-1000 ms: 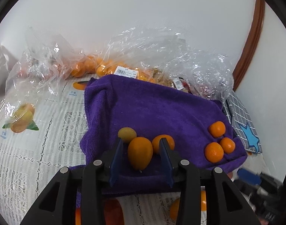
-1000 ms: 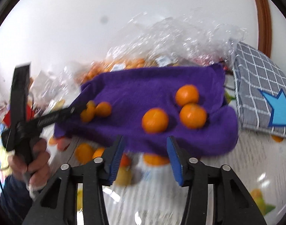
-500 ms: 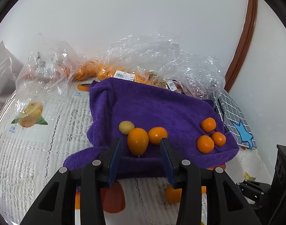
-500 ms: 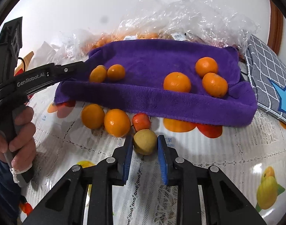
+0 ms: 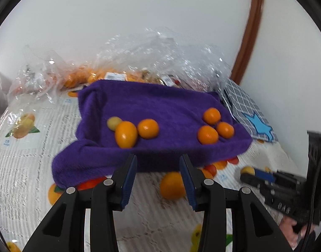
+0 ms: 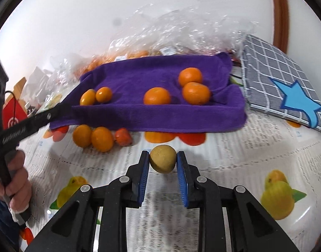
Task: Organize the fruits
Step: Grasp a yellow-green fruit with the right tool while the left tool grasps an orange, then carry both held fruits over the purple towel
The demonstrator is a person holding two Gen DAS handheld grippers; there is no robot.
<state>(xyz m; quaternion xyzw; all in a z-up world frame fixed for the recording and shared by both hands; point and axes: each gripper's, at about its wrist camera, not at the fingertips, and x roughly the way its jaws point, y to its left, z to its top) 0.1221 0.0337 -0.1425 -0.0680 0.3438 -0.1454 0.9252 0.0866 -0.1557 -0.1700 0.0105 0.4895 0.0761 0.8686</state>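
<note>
Purple terry towel (image 6: pixel 160 113) lies spread over the middle of the bench (image 6: pixel 234 157), which carries a white lace-look cover printed with fruit. Towel front edge hangs slack and rumpled. On the towel: three round orange mandarins (image 6: pixel 196 93) clustered near the right edge, touching or nearly so, and at left an oval orange fruit (image 5: pixel 126 134) touching a smaller round orange one (image 5: pixel 148 128), with a small yellowish fruit (image 5: pixel 114 123) just behind.

Right gripper (image 6: pixel 163 163): jaws narrowed onto a dull yellow-brown round fruit (image 6: pixel 162 161), both blue pads against its sides, in front of the towel's front edge. Whether the fruit is lifted off the cover or not, cannot tell.

Left gripper (image 5: pixel 158 174): jaws spread wide, holding nothing, aimed at the towel's front edge. A loose orange fruit (image 5: pixel 173 185) sits on the bench just inside the right finger (image 5: pixel 187 182).

Loose fruit along the front edge, left part: two orange fruits (image 6: pixel 93 137) side by side plus a small reddish one (image 6: pixel 123 137) beside them.

Rear edge is crowded by crumpled clear plastic bags (image 6: pixel 181 29) with more orange fruit, against the white wall. Right edge: grey checked cloth with a blue star (image 6: pixel 282 88), close to the towel corner. Open room is the front strip of bench, from the towel edge toward the cameras.
</note>
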